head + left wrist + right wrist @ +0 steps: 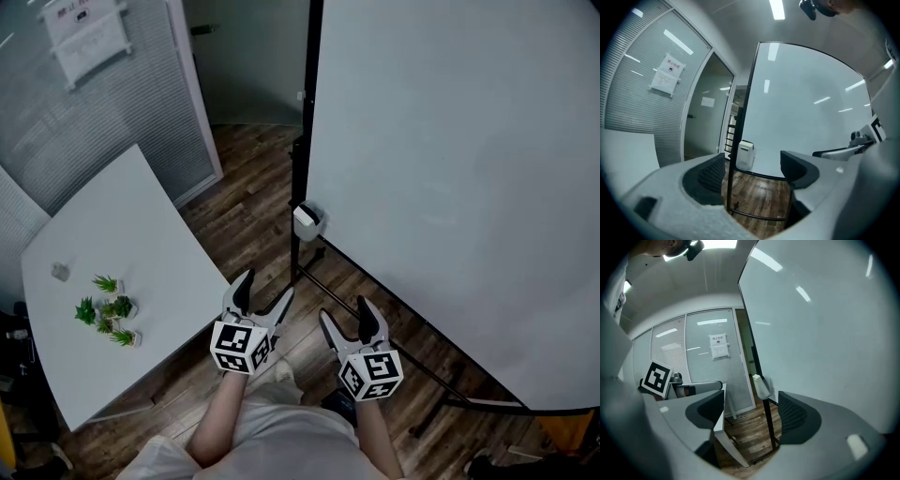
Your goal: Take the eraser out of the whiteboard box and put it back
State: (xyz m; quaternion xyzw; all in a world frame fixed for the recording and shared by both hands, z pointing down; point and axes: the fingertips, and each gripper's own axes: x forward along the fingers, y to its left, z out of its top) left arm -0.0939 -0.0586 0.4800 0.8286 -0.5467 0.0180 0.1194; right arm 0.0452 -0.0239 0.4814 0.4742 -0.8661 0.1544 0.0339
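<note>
Left gripper (266, 286), right gripper (345, 311): jaws wide apart, empty; whiteboard box (307, 221) well ahead, at edge of whiteboard (450, 187).

Dim, bluish light from a ceiling strip (777, 8); fisheye corners darken.

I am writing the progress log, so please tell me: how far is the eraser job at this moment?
Done: nothing that shows; no eraser is outside the whiteboard box. In hand: nothing; the left gripper and right gripper are both open and empty, apart from the box, over the wooden floor. Left: reach the box, take the eraser out, put it back.
</note>
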